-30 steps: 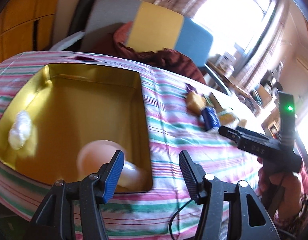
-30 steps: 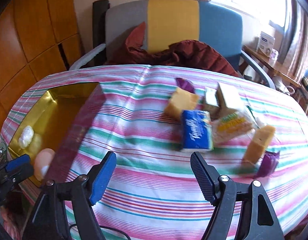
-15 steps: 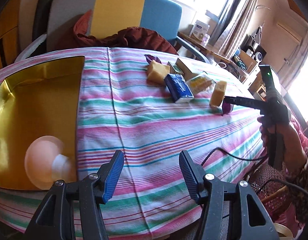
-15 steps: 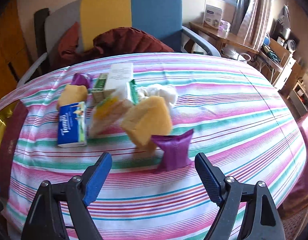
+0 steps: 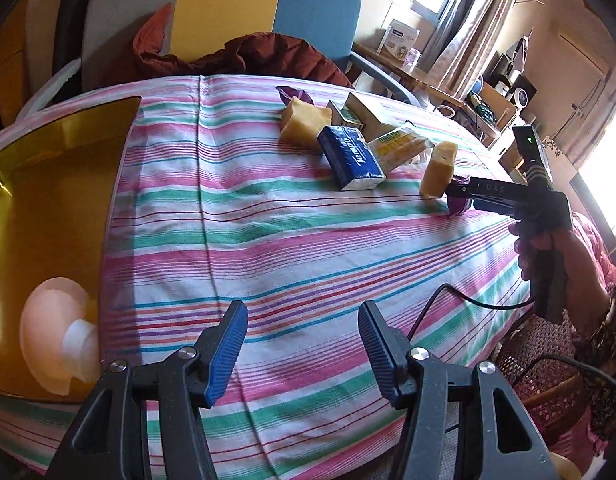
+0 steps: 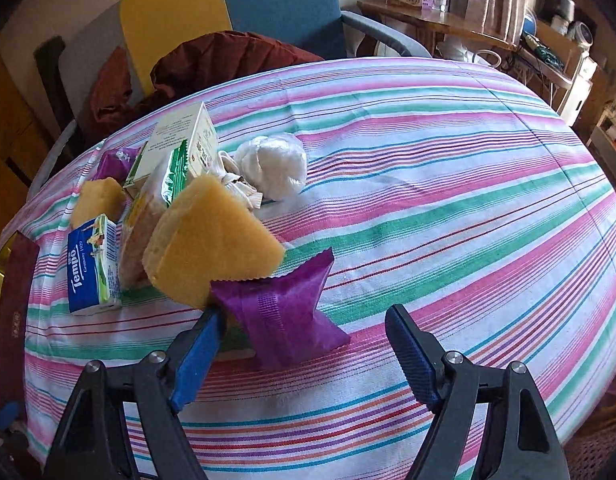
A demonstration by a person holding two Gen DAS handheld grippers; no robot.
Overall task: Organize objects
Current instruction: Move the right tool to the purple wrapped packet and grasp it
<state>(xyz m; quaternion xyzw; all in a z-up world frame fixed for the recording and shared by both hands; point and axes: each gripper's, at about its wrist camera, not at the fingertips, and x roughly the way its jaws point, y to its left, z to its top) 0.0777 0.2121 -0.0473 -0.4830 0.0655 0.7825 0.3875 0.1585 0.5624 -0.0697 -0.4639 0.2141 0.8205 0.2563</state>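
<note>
The left gripper (image 5: 302, 344) is shown with its jaws spread and nothing between them, above bare striped tablecloth (image 5: 268, 216). The right gripper (image 6: 304, 354) is likewise spread; its jaws have just been closing a little, with a purple packet (image 6: 284, 312) lying between them, untouched by the right pad. Whether the left pad touches the packet or the yellow sponge (image 6: 216, 240) just above it cannot be told. Behind the sponge a blue tissue pack (image 6: 92, 264), a wrapped snack (image 6: 156, 200), a white carton (image 6: 188, 136), a second sponge (image 6: 98, 200) and a white bundle (image 6: 274, 166) are clustered. In the left view a gold tin (image 5: 44, 200) is cut off at the left edge; a pale round object (image 5: 54, 332) inside it is hard to make out. The person's hand (image 5: 547, 248) is seen on the right gripper's handle.
</note>
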